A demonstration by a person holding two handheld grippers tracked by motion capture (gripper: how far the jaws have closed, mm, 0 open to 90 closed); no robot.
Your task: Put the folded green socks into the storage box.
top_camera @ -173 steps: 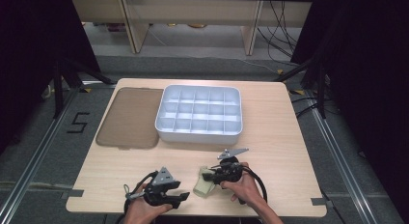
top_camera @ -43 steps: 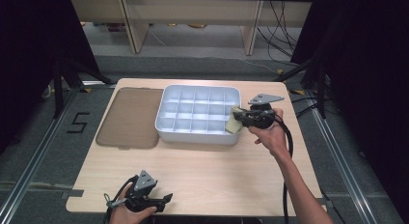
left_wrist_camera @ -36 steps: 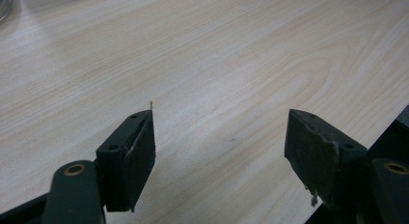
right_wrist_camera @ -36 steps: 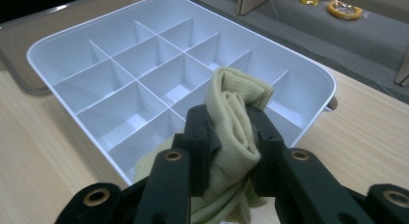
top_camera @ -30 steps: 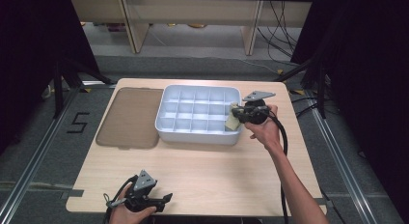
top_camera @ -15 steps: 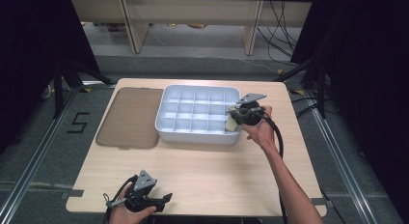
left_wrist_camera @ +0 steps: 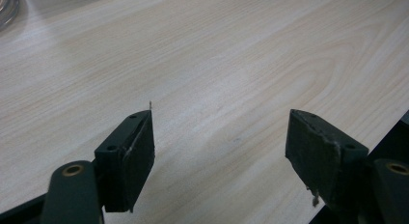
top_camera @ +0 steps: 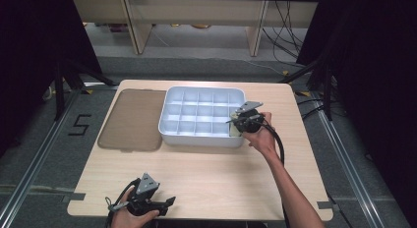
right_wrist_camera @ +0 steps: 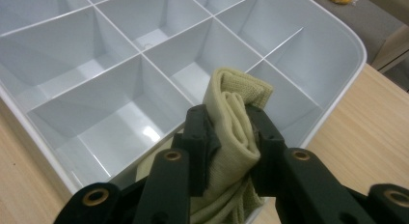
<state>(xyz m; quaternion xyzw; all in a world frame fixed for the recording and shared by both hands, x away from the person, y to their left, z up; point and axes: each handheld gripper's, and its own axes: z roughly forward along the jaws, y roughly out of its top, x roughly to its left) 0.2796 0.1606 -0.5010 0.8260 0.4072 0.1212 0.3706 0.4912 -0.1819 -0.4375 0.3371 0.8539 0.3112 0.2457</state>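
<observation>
A folded pale yellow-green cloth (right_wrist_camera: 234,122) is pinched between the jaws of my right gripper (right_wrist_camera: 230,137), which is shut on it. In the high view the right gripper (top_camera: 244,122) hangs over the front right corner of the white divided tray (top_camera: 201,138), with the cloth (top_camera: 235,131) just above the corner compartment. The compartments I can see hold nothing. My left gripper (top_camera: 164,204) rests low at the table's front left edge, jaws apart. In the left gripper view its fingertips (left_wrist_camera: 137,147) stand wide over bare wood, the left gripper (left_wrist_camera: 222,151) open with nothing between them.
A brown flat lid or mat (top_camera: 133,120) lies left of the tray. The wooden table (top_camera: 211,174) has bare room in front of the tray. Shelving legs and cables stand beyond the far edge.
My right gripper has carried the cloth from beside the tray's right rim leftward and down over the front right corner compartment. The left gripper has stayed put.
</observation>
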